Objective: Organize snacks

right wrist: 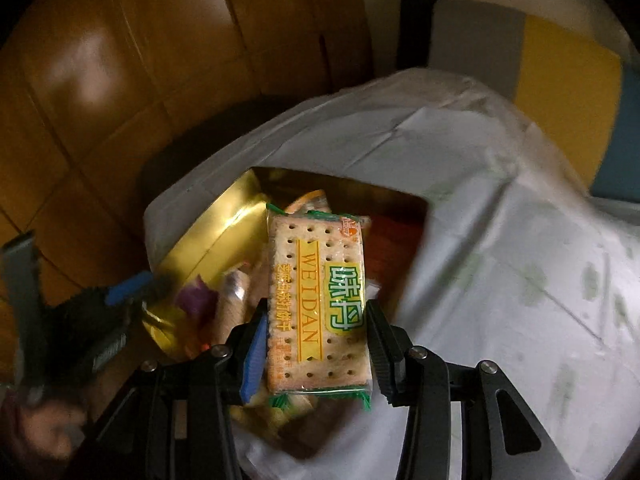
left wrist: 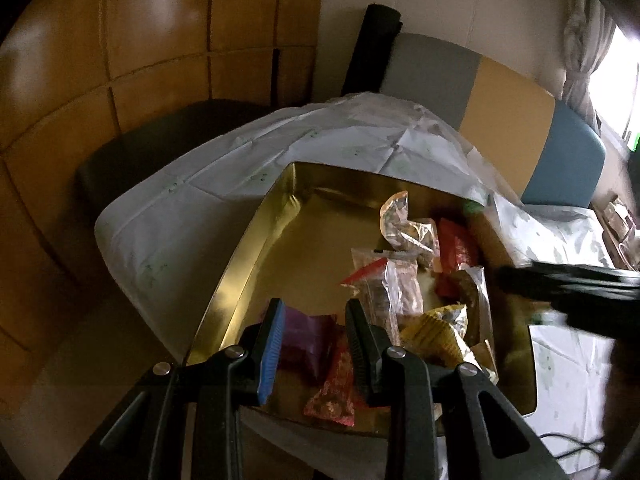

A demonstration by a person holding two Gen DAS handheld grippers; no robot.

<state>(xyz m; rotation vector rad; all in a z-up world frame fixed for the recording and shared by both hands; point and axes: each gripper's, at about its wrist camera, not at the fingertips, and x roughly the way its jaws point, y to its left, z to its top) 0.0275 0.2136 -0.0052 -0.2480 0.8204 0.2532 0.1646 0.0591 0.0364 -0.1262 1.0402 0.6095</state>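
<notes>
A gold tray (left wrist: 240,264) stands on the table and holds several snack packets. Among them are clear bags (left wrist: 400,224), a red packet (left wrist: 456,248), a yellow one (left wrist: 432,332) and a red patterned one (left wrist: 336,392). My left gripper (left wrist: 316,316) hovers over the tray's near end, open. A purple packet (left wrist: 304,340) lies below the gap, short of the right finger. My right gripper (right wrist: 316,308) is shut on a green-edged cracker packet (right wrist: 316,280), held above the gold tray (right wrist: 208,240). In the left wrist view the right gripper (left wrist: 516,296) is a dark blur at the tray's right side.
A white cloth with a faint green print (left wrist: 280,152) covers the table. A dark chair (left wrist: 140,152) stands at its far left. Behind is a bench with grey, yellow and blue cushions (left wrist: 500,100). A black cable (left wrist: 568,440) lies at the near right. The floor is wood.
</notes>
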